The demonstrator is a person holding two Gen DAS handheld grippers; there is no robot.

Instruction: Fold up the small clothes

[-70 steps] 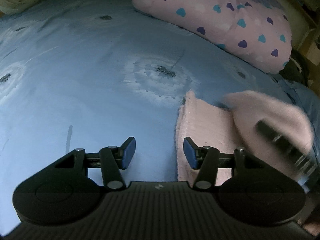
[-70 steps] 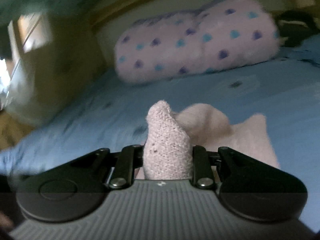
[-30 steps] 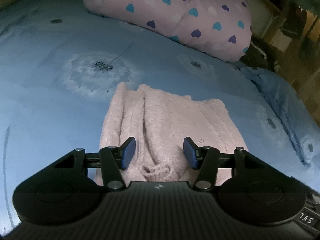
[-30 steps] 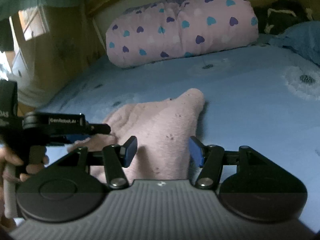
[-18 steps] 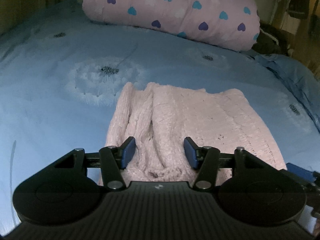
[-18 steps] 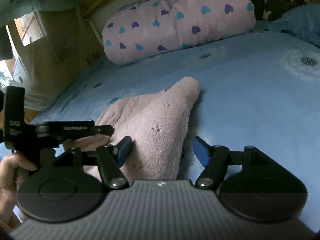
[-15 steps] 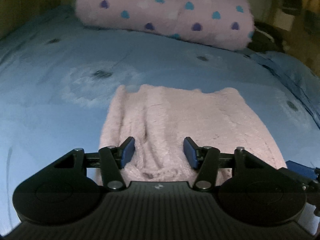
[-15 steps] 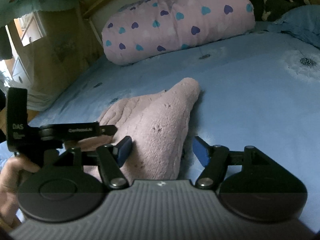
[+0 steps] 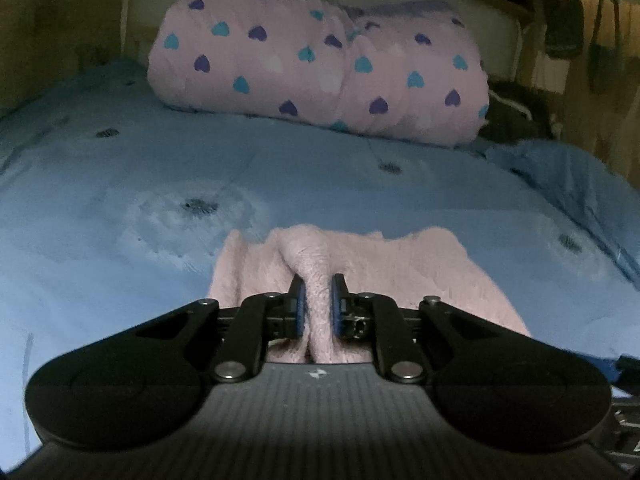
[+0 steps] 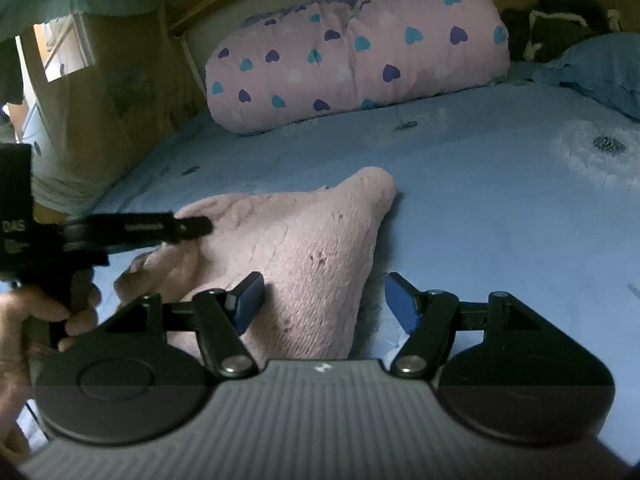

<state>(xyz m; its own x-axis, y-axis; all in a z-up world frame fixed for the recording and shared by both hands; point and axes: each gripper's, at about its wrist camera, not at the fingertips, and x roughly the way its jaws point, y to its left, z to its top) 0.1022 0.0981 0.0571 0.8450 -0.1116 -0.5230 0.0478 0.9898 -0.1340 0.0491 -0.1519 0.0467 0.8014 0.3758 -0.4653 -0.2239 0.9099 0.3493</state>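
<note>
A small pink knitted garment (image 9: 400,264) lies on the blue bedspread (image 9: 100,184). My left gripper (image 9: 318,304) is shut on a bunched ridge of the pink garment at its near edge. In the right wrist view the same garment (image 10: 304,240) lies folded into a wedge, and my right gripper (image 10: 324,300) is open with its near edge between the blue pads, not clamped. The left gripper shows there as a dark bar (image 10: 132,228) on the garment's left side, held by a hand (image 10: 44,316).
A pink rolled duvet with blue and purple hearts (image 9: 320,68) lies across the head of the bed. A blue pillow (image 10: 600,68) and a dark bundle (image 9: 516,116) sit at the far right. A wooden bed frame and wall stand on the left (image 10: 104,92).
My left gripper has closed on a ridge of the pink garment and lifted it slightly. My right gripper, which let go earlier, has stayed open at the garment's near edge.
</note>
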